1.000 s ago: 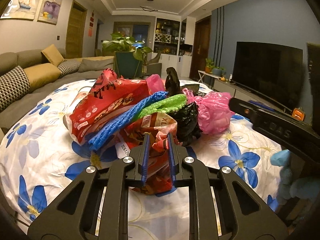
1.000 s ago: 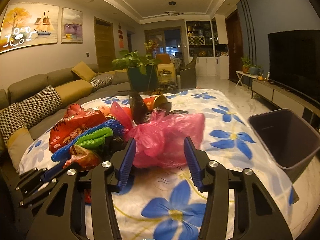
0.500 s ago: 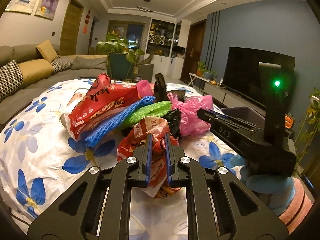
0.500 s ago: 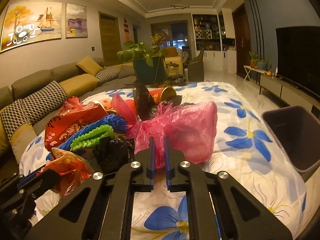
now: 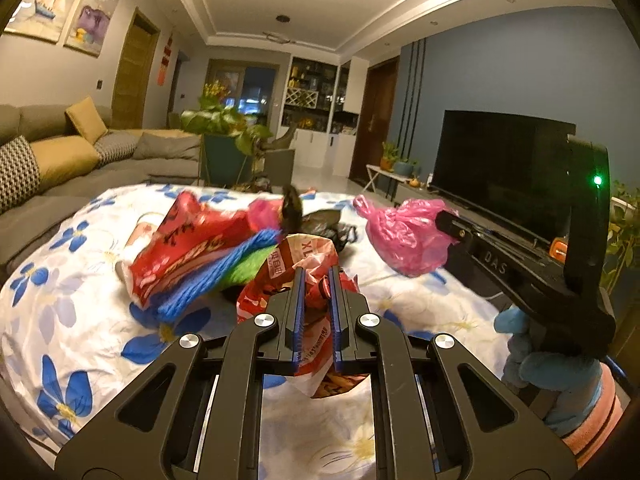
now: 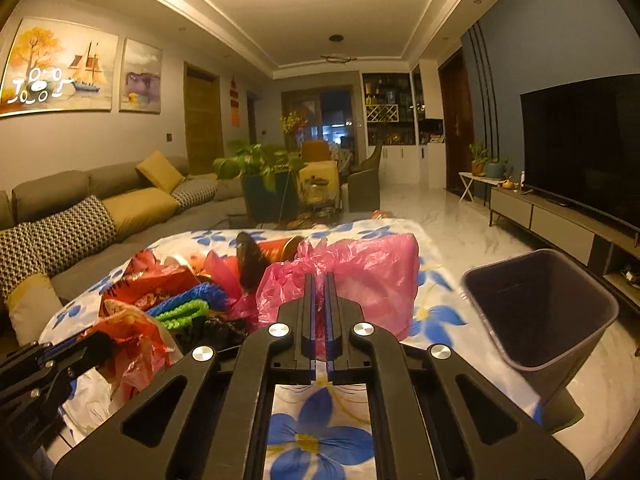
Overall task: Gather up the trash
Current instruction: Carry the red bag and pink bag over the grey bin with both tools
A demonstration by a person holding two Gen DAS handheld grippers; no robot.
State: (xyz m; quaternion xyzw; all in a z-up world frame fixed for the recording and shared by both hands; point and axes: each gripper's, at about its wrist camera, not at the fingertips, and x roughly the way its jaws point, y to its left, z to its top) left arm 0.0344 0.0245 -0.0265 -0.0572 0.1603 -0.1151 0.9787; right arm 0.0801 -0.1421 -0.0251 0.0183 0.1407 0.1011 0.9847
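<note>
Left gripper (image 5: 316, 280) has its jaws pinching a crumpled red-and-white snack wrapper (image 5: 298, 264), held just above the desk covered in a white cloth with blue flowers (image 5: 60, 320). Right gripper (image 6: 319, 286) has its jaws pressed together on a crinkled pink plastic bag (image 6: 360, 276); in the left wrist view that bag (image 5: 404, 236) hangs off the desk surface, clear of the pile. Rest of the trash sits in a heap on the desk: a big red foil snack bag (image 5: 188, 244), a blue knitted cloth (image 5: 212, 280) lying over a green knitted cloth (image 5: 244, 268), some black plastic (image 6: 212, 326), a dark upright piece (image 6: 250, 264) behind. Dark grey square plastic bin (image 6: 544, 312) stands on the floor just beside the desk's right edge, open and tilted in the fisheye. A hand in a blue glove (image 5: 548, 364) grips the right gripper's handle.
</note>
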